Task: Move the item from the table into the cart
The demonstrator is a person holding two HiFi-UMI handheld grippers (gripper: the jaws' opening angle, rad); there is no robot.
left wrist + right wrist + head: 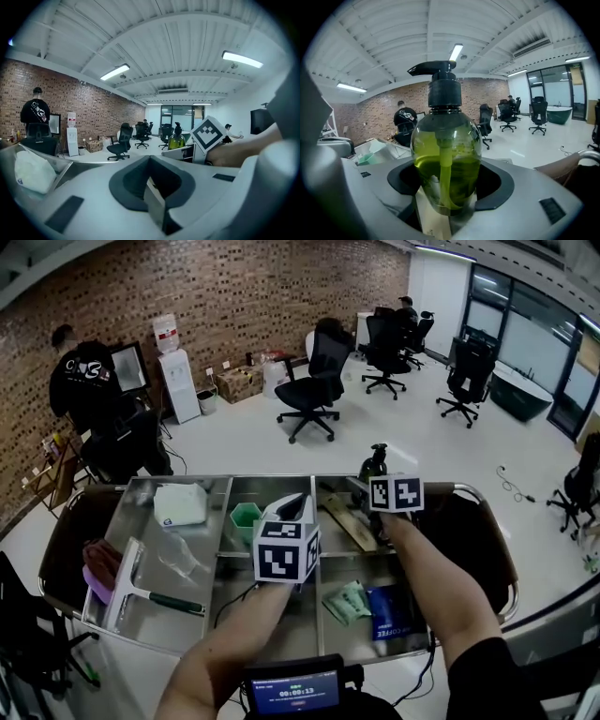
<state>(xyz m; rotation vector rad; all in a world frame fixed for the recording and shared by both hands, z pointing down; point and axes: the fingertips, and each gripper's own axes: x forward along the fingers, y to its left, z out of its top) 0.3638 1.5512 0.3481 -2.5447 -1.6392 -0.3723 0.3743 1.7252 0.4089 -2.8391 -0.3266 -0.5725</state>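
Right tongs (445, 206) gripping soap bottle (446, 154), cart (281, 478) holding squeegee (141, 587), cup (246, 519)

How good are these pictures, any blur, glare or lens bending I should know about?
Head view: sharp, evenly lit, but fisheye bows the cart rim. Left gripper view: dark round vignette, ceiling strip light blown out, left claw soft up close. Right gripper view: pump bottle crisp, backlit, green liquid glowing; right claw around it blurred.

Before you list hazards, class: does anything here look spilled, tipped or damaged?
Nothing stands out. The bottle stands upright in the right hand-held gripper, pump on, with no spill visible. The things in the cart lie within its compartments.
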